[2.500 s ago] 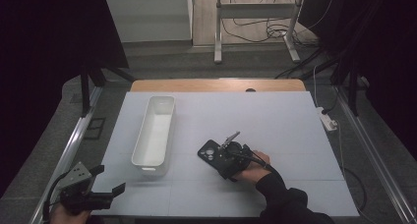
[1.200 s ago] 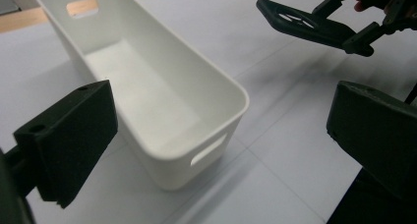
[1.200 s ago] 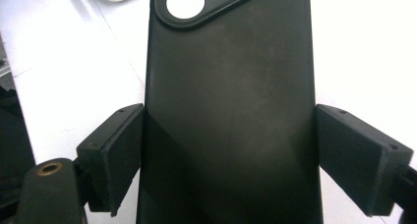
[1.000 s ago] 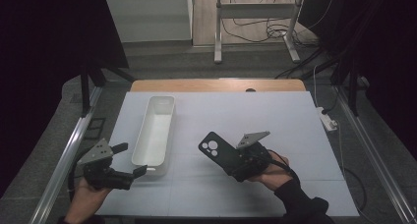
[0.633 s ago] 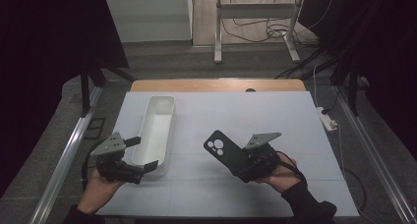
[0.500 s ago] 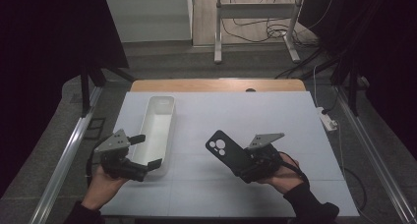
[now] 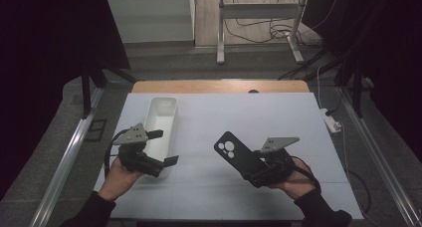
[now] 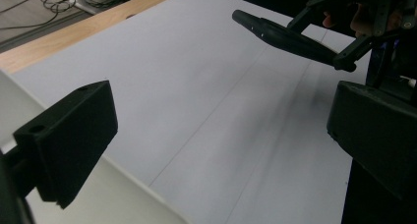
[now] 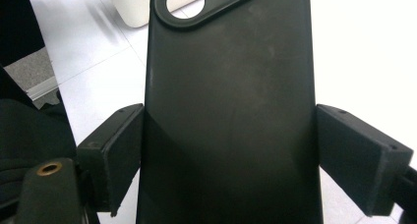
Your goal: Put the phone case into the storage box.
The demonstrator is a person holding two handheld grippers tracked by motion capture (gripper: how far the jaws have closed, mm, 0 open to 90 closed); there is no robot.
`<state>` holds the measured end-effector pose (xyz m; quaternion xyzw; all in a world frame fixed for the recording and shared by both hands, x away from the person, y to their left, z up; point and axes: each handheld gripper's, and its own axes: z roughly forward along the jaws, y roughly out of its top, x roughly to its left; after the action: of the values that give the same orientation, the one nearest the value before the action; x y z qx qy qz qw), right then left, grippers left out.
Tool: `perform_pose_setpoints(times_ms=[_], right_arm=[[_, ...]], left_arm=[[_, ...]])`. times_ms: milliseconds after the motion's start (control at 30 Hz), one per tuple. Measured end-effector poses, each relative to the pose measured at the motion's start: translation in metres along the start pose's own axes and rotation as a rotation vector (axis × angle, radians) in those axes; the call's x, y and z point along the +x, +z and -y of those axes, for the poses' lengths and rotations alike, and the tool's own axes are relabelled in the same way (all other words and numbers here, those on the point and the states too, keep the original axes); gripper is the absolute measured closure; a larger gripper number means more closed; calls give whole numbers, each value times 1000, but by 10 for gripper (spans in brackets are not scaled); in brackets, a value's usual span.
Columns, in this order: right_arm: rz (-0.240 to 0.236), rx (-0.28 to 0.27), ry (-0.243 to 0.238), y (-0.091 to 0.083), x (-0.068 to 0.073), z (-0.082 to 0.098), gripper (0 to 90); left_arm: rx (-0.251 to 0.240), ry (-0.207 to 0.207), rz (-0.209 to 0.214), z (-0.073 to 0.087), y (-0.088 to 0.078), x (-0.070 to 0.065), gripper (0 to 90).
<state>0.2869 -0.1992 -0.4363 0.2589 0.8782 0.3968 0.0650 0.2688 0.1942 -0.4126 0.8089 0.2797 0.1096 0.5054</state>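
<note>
A black phone case (image 7: 233,151) with camera cut-outs is held above the table, tilted, camera end toward the far left. My right gripper (image 7: 251,170) is shut on its lower part. In the right gripper view the case (image 9: 226,86) spans the gap and both pads (image 9: 117,148) press its long edges. My left gripper (image 7: 163,147) is open and holds nothing, beside the near end of a white oblong tray (image 7: 162,118). The left gripper view looks between its wide jaws across the table at the case (image 8: 282,36) edge-on, held by the right gripper (image 8: 366,35).
The tray's white rim (image 8: 123,199) lies just under the left jaw. A pale table top (image 7: 259,117) with a wooden far edge (image 7: 219,85) stretches between the hands. A power strip (image 7: 331,121) hangs off the right edge.
My left hand has come up from the near left corner to the tray's near end. My right hand has lifted the case off the table and carried it slightly right.
</note>
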Motion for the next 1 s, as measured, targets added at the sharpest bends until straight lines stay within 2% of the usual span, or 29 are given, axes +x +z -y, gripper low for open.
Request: perform_pose_setpoints(times_ms=[267,533,700,1000], right_arm=[[-9,-23,7,-7,-1,4,147],[-21,-43,-4,-10,0,6,147],[-37,-55,-6,-10,1,6,147],[-83,-68,-29,-7,6,6,146]], left_arm=[[0,26,45,-11,16,0,0],[1,70,95,-24,37,-3,0],[4,86,106,-22,39,-9,0],[2,80,120,-11,36,-17,0]])
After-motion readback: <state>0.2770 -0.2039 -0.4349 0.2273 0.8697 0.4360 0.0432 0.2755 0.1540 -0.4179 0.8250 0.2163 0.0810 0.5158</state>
